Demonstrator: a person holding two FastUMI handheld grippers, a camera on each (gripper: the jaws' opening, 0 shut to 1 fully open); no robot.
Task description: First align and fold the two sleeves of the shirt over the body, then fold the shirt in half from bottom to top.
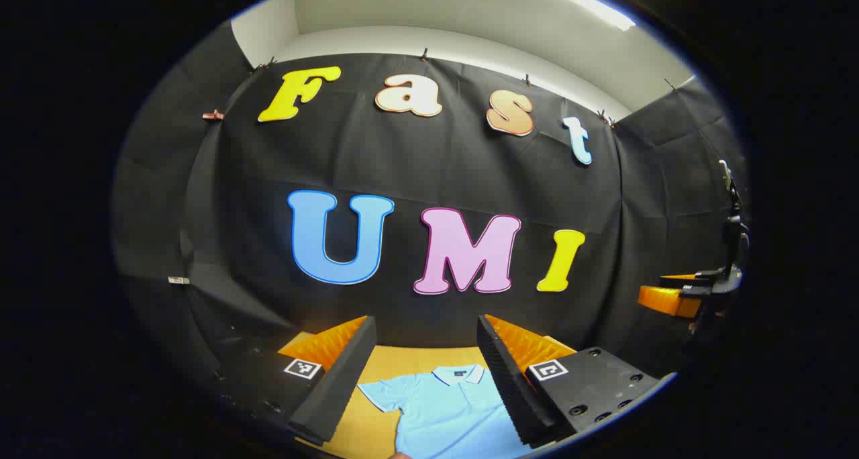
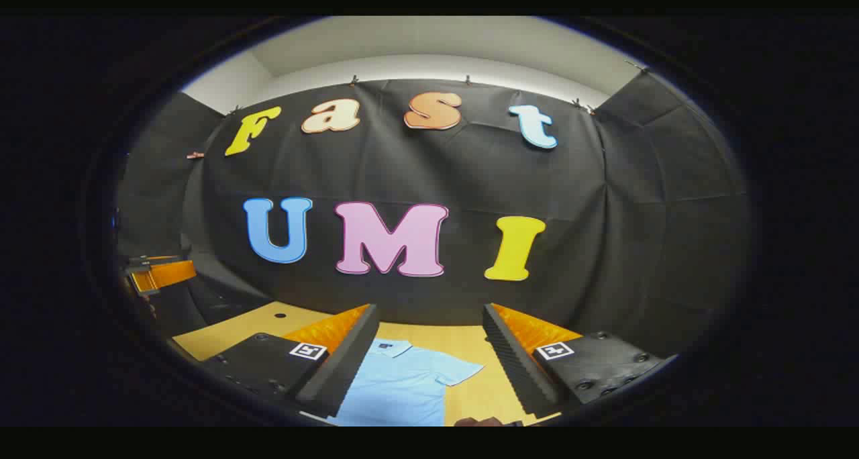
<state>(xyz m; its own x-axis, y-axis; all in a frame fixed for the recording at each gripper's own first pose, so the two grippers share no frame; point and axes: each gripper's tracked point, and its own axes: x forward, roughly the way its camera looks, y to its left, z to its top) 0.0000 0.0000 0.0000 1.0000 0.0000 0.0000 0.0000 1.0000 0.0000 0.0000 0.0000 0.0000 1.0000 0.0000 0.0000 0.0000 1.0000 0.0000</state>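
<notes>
The wooden table (image 1: 376,432) is the big thing under me, and on it the light blue shirt (image 1: 446,415) lies flat and face up, collar toward the far edge by the black wall. I judge we are at the very start: both sleeves are spread out to the sides and nothing is folded over the body yet.

Both tools are held high, well above the cloth. My left gripper (image 1: 424,372) has its jaws spread wide and empty, with the collar and one sleeve framed between the fingers. My right gripper (image 2: 429,358) is just as wide apart, holding nothing, with the other sleeve (image 2: 460,373) lying out toward the bare wood beside it. In the left gripper view I also catch the other tool far off at the right margin.

Next, I reckon each tool has to drop to its own sleeve tip, pinch the hem and carry it inward across the chest.

Room looks fair: bare tabletop shows beyond the collar and out past the sleeve in the right gripper view. The near edge I cannot make out, so I'd mind the hem there.
</notes>
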